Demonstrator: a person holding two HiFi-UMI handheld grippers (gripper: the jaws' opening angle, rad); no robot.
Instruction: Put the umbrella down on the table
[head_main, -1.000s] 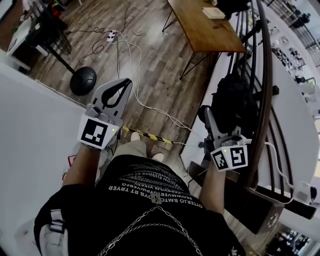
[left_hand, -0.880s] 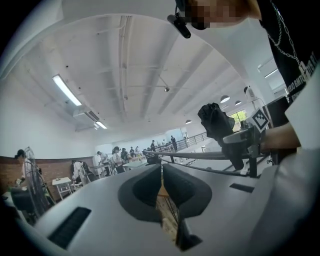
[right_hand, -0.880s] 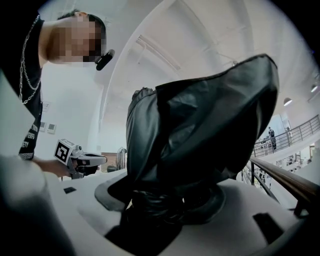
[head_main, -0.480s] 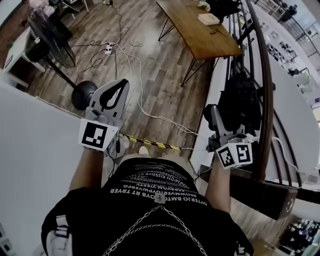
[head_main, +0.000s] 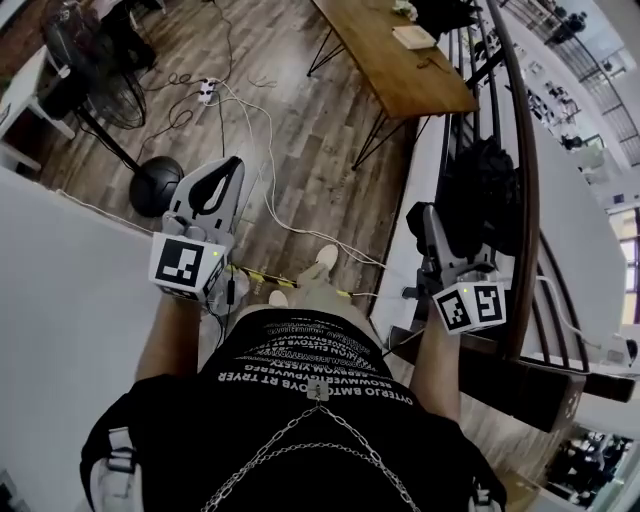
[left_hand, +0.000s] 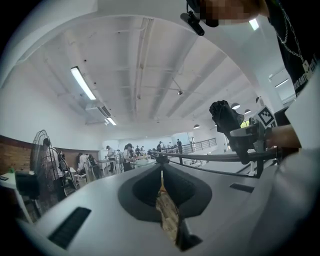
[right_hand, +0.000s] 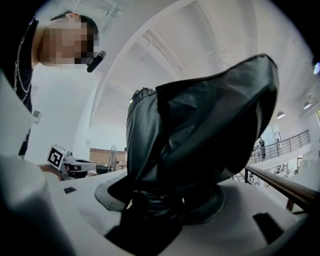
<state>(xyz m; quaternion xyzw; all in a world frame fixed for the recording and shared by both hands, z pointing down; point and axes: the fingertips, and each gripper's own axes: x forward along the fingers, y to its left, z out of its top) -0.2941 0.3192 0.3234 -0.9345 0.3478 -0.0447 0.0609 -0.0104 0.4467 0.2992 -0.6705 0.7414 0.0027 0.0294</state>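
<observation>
Black folded umbrella (right_hand: 200, 125) is clamped in our right gripper (head_main: 426, 224), which points level at the frame's right, just beside the dark railing (head_main: 528, 200). Our left gripper (head_main: 232, 168) points level at centre left, its jaws together on nothing. Both forearms reach forward from our chest. One wooden table (head_main: 425, 88) stands at upper centre, apart from the umbrella. Open plank floor (head_main: 320, 150) lies before us, crossed by cables (head_main: 262, 110). We count two grippers, one umbrella, one table, one fan (head_main: 158, 185).
</observation>
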